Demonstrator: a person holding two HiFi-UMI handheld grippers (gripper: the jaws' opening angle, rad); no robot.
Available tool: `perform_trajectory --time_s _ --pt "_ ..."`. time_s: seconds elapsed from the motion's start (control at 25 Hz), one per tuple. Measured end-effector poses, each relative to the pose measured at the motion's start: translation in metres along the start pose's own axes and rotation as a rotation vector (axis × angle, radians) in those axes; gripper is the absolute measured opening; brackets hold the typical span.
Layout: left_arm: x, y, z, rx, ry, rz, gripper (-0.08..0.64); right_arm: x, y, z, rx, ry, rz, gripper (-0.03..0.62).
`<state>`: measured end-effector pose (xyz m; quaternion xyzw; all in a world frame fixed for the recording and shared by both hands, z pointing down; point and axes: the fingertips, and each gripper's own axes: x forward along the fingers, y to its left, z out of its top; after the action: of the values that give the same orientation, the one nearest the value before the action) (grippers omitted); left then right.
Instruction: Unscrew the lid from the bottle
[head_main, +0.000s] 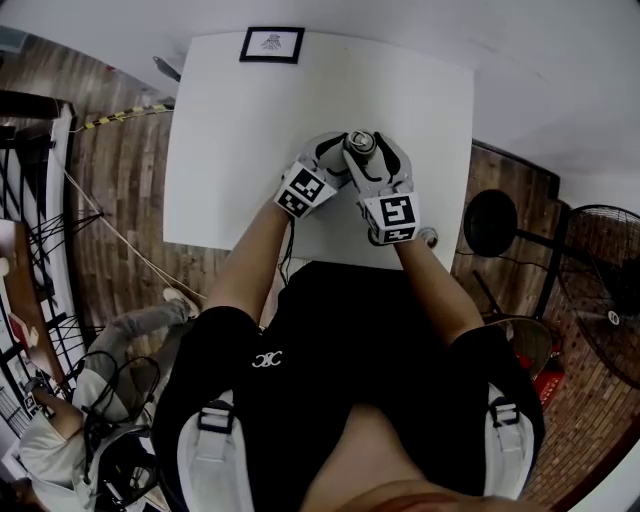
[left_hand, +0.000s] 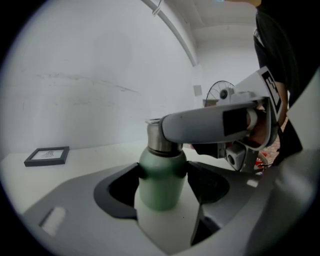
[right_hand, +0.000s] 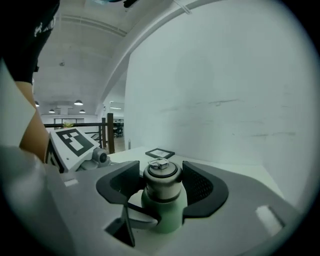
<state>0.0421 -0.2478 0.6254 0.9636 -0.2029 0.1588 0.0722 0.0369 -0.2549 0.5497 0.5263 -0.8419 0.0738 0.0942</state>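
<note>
A green bottle (left_hand: 161, 182) with a silver lid (right_hand: 161, 176) stands upright near the middle of the white table (head_main: 230, 130). My left gripper (left_hand: 162, 177) is shut on the bottle's green body, one dark pad pressing each side. My right gripper (right_hand: 161, 180) is shut on the lid, just above the green shoulder (right_hand: 165, 212). In the left gripper view the right gripper's grey finger (left_hand: 205, 125) crosses in front of the lid (left_hand: 156, 136). In the head view both grippers (head_main: 335, 158) (head_main: 372, 152) meet at the bottle top (head_main: 360, 142).
A small black-framed picture (head_main: 272, 44) (left_hand: 47, 156) (right_hand: 160, 153) lies at the table's far edge. A small round object (head_main: 428, 237) sits at the near right edge. Fans (head_main: 600, 290) stand on the floor to the right; a person (head_main: 90, 400) sits lower left.
</note>
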Motion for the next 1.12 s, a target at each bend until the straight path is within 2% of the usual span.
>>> perform_trajectory --time_s 0.12,0.28,0.36,0.52,0.76,0.88,1.0,1.12 --pt "0.001 0.003 0.000 -0.003 0.004 0.002 0.356 0.005 -0.006 0.002 -0.012 0.002 -0.086 0.245" --pt "0.003 0.005 -0.002 -0.004 0.009 0.001 0.356 0.007 -0.009 0.000 -0.003 0.007 -0.070 0.245" --pt "0.003 0.004 -0.002 -0.004 0.007 -0.001 0.356 0.006 -0.007 -0.003 -0.004 0.003 -0.021 0.244" --pt "0.000 0.004 0.000 -0.004 0.004 -0.004 0.356 0.007 -0.001 -0.002 -0.072 0.034 0.117 0.244" --pt "-0.003 0.001 0.003 0.006 -0.001 -0.015 0.356 0.002 0.005 -0.001 -0.140 0.102 0.437 0.244" --pt "-0.005 -0.003 0.005 0.014 -0.008 -0.023 0.356 -0.004 0.008 0.009 -0.181 0.093 0.565 0.244" --pt "-0.008 -0.011 0.007 0.021 -0.019 -0.026 0.356 -0.011 0.006 0.032 -0.160 0.052 0.628 0.244" --pt "-0.012 -0.010 0.009 0.022 -0.025 -0.024 0.356 -0.011 0.001 0.054 -0.145 0.018 0.628 0.244"
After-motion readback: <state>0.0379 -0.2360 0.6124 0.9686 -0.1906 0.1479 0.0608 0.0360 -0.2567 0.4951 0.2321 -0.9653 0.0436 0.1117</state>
